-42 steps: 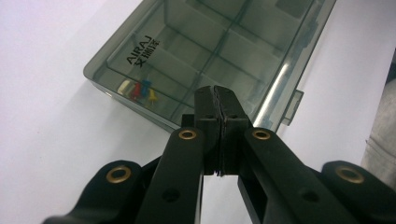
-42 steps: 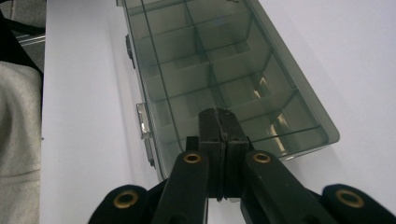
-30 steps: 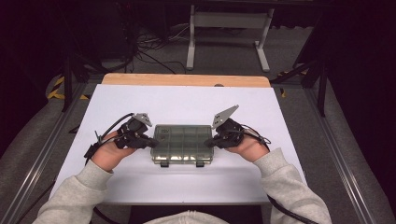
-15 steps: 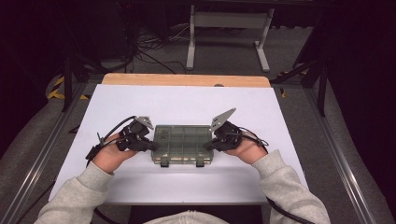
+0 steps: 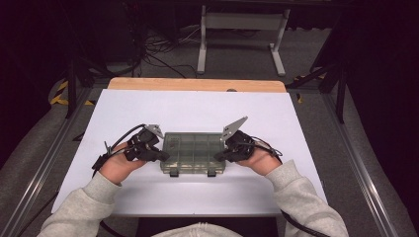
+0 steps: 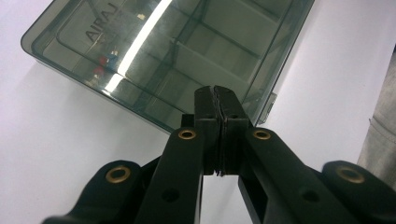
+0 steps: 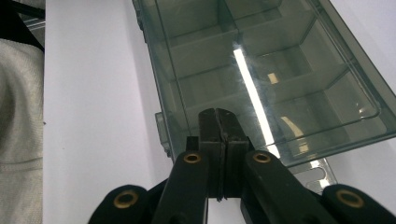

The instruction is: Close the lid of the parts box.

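Two pairs of black tongs flank a smoky transparent plastic compartment box [image 5: 191,152] lying flat on the white counter [image 5: 197,106], slightly toward 6 o'clock of its centre. The left tongs [image 5: 165,156], pressed together, meet the box's 9 o'clock end. The right tongs [image 5: 217,157], likewise closed on nothing, touch its 3 o'clock end.

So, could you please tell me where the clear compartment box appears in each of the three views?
High view: compartment box at the table's near centre, between both tools.
Left gripper view: box upper left, above the closed jaws.
Right gripper view: box upper right.
Shared landmark: its inner dividers.
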Motion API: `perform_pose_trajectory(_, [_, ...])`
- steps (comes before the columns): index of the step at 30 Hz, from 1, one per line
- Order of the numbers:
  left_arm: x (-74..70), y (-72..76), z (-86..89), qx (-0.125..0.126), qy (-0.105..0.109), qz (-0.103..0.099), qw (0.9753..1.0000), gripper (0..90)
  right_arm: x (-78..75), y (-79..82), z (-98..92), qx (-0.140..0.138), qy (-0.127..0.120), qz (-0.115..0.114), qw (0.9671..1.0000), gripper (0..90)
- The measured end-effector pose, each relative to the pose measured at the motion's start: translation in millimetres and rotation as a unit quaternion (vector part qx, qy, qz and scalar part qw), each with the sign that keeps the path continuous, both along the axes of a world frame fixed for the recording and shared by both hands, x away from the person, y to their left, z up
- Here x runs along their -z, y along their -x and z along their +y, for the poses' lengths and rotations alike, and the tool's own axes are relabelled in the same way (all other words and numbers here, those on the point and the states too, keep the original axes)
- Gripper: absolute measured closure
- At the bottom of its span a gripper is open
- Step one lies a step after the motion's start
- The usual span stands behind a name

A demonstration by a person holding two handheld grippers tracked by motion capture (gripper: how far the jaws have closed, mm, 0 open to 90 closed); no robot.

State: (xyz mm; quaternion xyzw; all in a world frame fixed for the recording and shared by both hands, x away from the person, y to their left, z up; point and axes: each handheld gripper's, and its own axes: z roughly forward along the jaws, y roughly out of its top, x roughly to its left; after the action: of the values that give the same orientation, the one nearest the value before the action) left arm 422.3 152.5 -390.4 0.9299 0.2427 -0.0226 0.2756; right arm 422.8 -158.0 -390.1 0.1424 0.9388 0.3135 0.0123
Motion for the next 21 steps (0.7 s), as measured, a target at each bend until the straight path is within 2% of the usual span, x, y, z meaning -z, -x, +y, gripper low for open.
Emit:
perform_pose_trajectory(2, [0.1, 0.4, -0.1, 0.0, 0.0, 0.001, 1.0, 88.6, -0.1, 0.4, 0.2, 0.001, 0.001, -0.001, 1.0, 90.0])
perform_pose_trajectory(7, [3.8, 0.5, -2.4, 0.004, 0.015, 0.003, 0.9999, 89.3, 2.9, 2.7, 1.4, 0.006, -0.003, -0.009, 0.9999, 90.0])
perform_pose_trajectory(11, [3.2, 2.8, -4.3, 0.0, 0.006, -0.009, 0.9999, 89.7, 3.3, 6.1, 2.2, 0.015, -0.001, -0.017, 0.9997, 90.0])
perform_pose_trajectory(15, [3.9, 2.9, -3.8, -0.005, 0.008, -0.007, 0.9999, 89.8, 4.2, 7.0, 2.0, 0.02, -0.004, -0.018, 0.9996, 90.0])
perform_pose_trajectory(20, [5.2, 3.0, -2.8, -0.003, 0.018, 0.003, 0.9998, 89.9, 5.6, 7.4, 0.2, 0.028, -0.013, -0.012, 0.9995, 90.0])
perform_pose_trajectory(21, [5.9, 2.6, -2.8, 0.002, 0.026, 0.017, 0.9995, 89.9, 5.9, 7.2, -0.4, 0.03, -0.014, -0.008, 0.9994, 90.0])
